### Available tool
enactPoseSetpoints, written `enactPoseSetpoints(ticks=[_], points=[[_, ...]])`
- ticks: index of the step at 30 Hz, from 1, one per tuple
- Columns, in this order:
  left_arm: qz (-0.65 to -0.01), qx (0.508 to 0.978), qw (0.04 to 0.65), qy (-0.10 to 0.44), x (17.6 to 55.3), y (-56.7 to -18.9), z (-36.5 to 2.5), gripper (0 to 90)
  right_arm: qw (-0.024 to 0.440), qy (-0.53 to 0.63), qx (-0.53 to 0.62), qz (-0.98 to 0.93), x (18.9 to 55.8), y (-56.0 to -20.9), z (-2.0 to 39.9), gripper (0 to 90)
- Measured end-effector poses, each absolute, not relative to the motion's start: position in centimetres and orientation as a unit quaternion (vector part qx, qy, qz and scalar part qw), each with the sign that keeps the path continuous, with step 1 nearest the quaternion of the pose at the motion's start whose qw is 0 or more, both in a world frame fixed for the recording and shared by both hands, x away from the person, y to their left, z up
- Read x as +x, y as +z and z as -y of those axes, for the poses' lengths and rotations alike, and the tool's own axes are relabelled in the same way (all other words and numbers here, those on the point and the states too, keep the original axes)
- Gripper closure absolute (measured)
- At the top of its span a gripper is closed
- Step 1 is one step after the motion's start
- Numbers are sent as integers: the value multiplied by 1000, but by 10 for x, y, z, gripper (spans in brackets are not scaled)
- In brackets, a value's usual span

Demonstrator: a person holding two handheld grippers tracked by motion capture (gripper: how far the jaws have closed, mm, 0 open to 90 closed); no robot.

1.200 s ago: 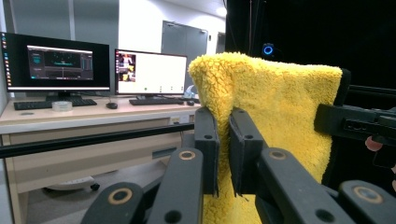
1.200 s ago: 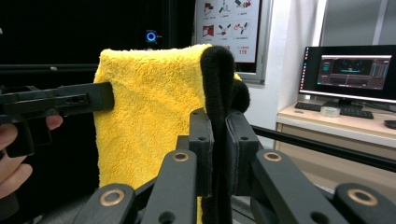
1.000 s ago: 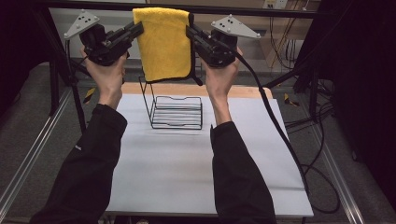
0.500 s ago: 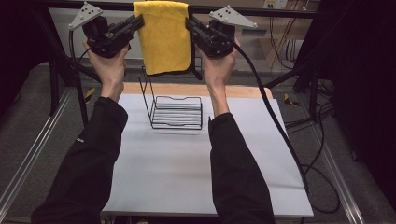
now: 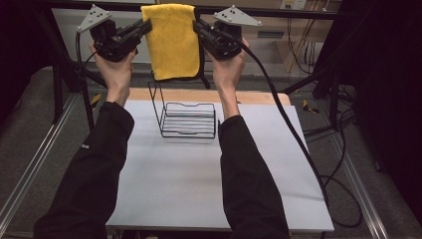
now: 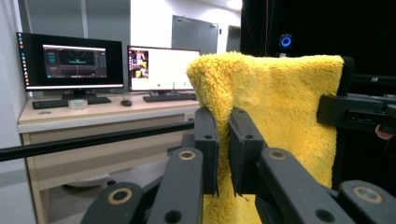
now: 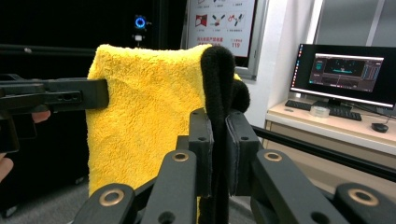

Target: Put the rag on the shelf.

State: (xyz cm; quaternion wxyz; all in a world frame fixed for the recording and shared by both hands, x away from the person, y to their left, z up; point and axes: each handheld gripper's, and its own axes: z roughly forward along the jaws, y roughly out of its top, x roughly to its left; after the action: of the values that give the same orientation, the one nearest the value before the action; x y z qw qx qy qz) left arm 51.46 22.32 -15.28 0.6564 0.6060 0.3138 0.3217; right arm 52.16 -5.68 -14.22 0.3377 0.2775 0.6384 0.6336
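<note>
The yellow towel is held stretched above the table's far edge, clamped at one top corner by the left gripper and at the other by the right gripper. The wire rack's upright back is partly hidden behind the towel's hanging lower edge.

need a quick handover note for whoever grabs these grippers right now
Left gripper: shut on the yellow towel, at its left edge.
Right gripper: shut on the towel's right edge, where a black edge shows.
Towel: hanging folded, held up in the air between both grippers, above and behind the black wire rack on the white table.
Done: towel lifted and held out flat.
Left, probably: lower it onto the rack and let go.
</note>
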Motion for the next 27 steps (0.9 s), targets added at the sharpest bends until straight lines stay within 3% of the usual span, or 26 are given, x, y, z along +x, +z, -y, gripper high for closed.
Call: enactPoseSetpoints(ticks=[27], points=[[-315,662,614,292,513,-209,-225,825,294,607,293,-677,527,-204,66,826]])
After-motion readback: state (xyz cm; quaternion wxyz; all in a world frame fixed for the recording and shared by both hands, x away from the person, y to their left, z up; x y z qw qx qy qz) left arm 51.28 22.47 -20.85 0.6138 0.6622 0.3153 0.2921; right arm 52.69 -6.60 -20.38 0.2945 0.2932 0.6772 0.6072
